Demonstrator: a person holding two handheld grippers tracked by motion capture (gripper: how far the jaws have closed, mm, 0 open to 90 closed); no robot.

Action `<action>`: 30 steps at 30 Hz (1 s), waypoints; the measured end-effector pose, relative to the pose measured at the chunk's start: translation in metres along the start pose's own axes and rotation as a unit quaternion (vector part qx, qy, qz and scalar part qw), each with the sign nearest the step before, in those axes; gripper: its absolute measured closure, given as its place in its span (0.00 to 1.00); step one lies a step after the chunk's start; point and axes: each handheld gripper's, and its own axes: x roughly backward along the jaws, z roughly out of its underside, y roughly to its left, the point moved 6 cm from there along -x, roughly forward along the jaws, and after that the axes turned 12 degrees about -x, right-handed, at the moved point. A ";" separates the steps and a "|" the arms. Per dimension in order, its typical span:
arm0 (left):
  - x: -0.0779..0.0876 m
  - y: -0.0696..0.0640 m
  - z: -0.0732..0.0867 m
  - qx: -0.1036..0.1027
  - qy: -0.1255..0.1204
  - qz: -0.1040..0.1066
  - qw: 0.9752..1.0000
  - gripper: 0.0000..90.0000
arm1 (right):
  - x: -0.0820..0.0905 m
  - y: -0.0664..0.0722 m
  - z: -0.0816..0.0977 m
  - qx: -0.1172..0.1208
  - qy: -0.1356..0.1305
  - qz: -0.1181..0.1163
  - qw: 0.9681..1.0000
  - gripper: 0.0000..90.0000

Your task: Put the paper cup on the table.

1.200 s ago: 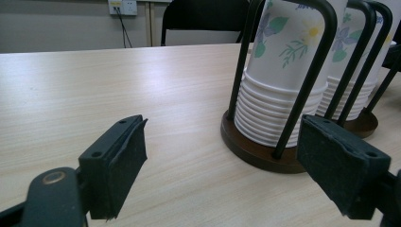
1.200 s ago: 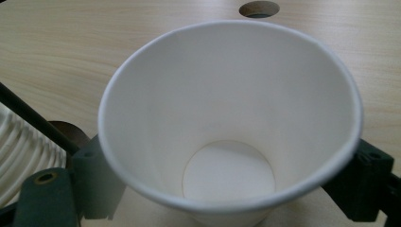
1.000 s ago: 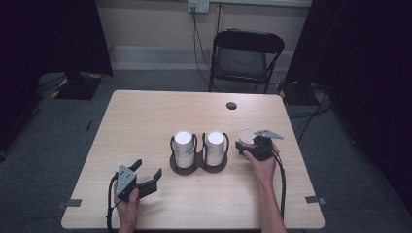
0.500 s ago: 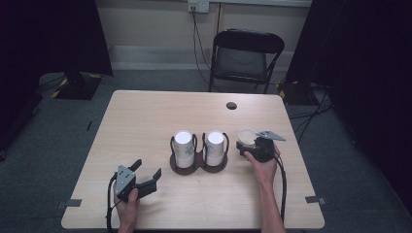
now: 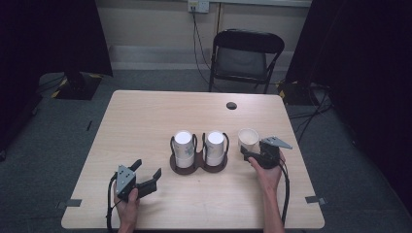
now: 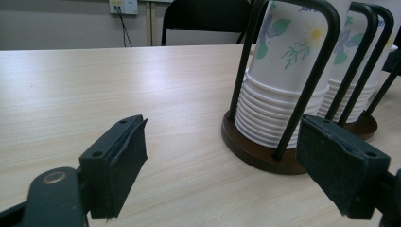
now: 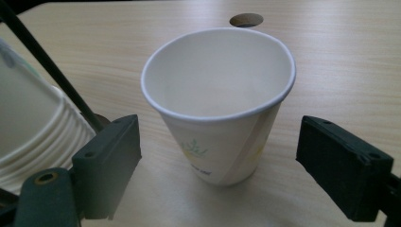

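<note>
My right gripper [image 7: 217, 165] stands wide open around the light, easily crushed white floral paper cup [image 7: 218, 101] near the table's [image 5: 145, 116] right edge, so I'd pinch its mid-wall gently; my left gripper [image 5: 145, 175] idles open too.

Single paper cup [image 7: 220, 106] is showing a white interior, with a faint green leaf print and a pale tan diagonal band outside. Stacked cups [image 6: 283, 80] are showing white walls with green leaves, yellow and purple flowers. Cup holder [image 6: 265, 151] is showing a dark brown base and black wire loops. Table [image 5: 145, 121] is showing light wood grain. Right gripper [image 7: 217, 175] is showing black pads.
</note>
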 end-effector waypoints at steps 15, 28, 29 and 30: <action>0.000 -0.002 0.000 -0.013 0.005 -0.009 1.000 0.18 | 0.035 0.015 0.012 0.005 -0.043 0.002 0.999 0.17; 0.000 -0.002 0.000 -0.006 0.007 -0.016 1.000 0.18 | 0.064 0.030 0.030 0.012 -0.072 0.005 0.997 0.18; 0.000 -0.002 0.000 -0.007 0.008 -0.018 1.000 0.18 | 0.066 0.032 0.033 0.010 -0.072 -0.003 0.997 0.18; 0.000 -0.002 0.000 -0.007 0.008 -0.018 1.000 0.18 | 0.067 0.034 0.035 0.010 -0.070 -0.008 0.997 0.18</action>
